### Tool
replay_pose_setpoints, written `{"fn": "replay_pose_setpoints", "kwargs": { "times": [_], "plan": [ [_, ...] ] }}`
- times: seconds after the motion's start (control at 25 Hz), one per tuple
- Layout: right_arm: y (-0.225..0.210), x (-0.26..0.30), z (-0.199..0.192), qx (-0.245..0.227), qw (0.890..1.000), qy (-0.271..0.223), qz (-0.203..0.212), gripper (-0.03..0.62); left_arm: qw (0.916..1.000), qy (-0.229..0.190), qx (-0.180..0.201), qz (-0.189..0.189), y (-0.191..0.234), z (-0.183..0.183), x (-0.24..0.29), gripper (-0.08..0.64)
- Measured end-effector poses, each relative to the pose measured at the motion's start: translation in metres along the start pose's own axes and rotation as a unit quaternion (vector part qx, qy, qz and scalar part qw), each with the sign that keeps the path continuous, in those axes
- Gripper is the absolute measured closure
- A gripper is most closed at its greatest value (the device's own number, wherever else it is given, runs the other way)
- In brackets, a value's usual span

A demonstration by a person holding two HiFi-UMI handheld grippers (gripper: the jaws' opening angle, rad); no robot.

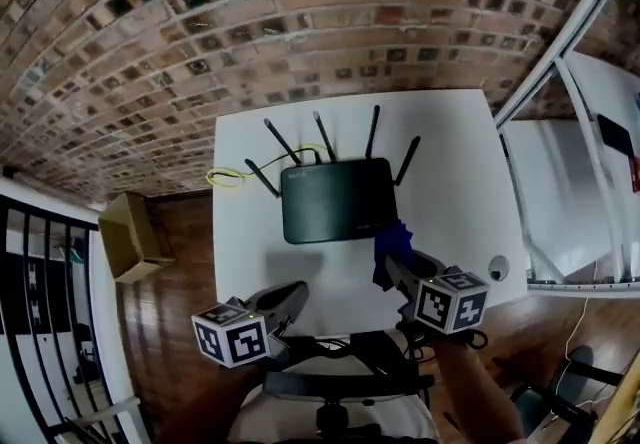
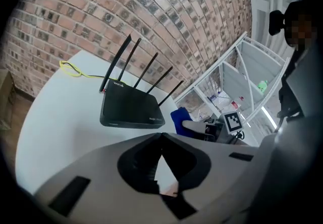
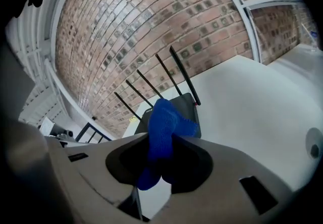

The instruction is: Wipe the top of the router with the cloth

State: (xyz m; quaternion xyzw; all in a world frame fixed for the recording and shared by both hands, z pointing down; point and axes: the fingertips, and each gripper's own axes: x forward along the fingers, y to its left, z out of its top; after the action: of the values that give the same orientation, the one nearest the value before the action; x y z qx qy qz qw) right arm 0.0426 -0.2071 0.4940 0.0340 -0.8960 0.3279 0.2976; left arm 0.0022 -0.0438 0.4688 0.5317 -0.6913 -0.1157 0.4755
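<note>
A black router (image 1: 336, 199) with several upright antennas lies flat in the middle of the white table (image 1: 455, 172); it also shows in the left gripper view as the router (image 2: 132, 108) and in the right gripper view as the router (image 3: 186, 105). My right gripper (image 1: 392, 262) is shut on a blue cloth (image 1: 390, 250), just off the router's near right corner. The cloth (image 3: 162, 132) bunches up between the jaws. My left gripper (image 1: 296, 295) hovers at the table's near edge, jaws shut with nothing in them.
A yellow cable (image 1: 226, 177) loops off the router's back left. A round hole (image 1: 497, 268) sits in the table's right front corner. A cardboard box (image 1: 130, 235) stands on the wooden floor to the left. A brick wall (image 1: 250, 22) backs the table.
</note>
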Motion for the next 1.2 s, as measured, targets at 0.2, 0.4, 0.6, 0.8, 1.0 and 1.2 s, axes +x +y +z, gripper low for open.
{"fn": "replay_pose_setpoints", "kwargs": {
  "times": [0.2,0.4,0.6,0.8,1.0,1.2],
  "plan": [
    [0.024,0.026,0.016,-0.047,0.998,0.035,0.037,0.477,0.9982,-0.041,-0.031,0.032,0.015,0.01,-0.022,0.532],
    [0.075,0.067,0.04,-0.129,0.988,0.056,0.071,0.477,0.9978,-0.047,-0.044,0.015,0.032,0.019,-0.039,0.532],
    [0.112,0.11,0.052,-0.166,0.981,0.074,0.075,0.477,0.9978,-0.055,-0.033,-0.016,0.048,0.04,-0.056,0.532],
    [0.13,0.136,0.052,-0.173,0.978,0.088,0.071,0.477,0.9978,-0.047,-0.037,-0.03,0.07,0.043,-0.065,0.532],
    [0.144,0.152,0.068,-0.209,0.969,0.099,0.087,0.477,0.9968,-0.063,-0.046,-0.015,0.079,0.049,-0.071,0.532],
    [0.171,0.171,0.107,-0.331,0.933,0.087,0.115,0.477,0.9937,-0.088,-0.07,-0.003,0.074,0.05,-0.068,0.532]
  ]
}}
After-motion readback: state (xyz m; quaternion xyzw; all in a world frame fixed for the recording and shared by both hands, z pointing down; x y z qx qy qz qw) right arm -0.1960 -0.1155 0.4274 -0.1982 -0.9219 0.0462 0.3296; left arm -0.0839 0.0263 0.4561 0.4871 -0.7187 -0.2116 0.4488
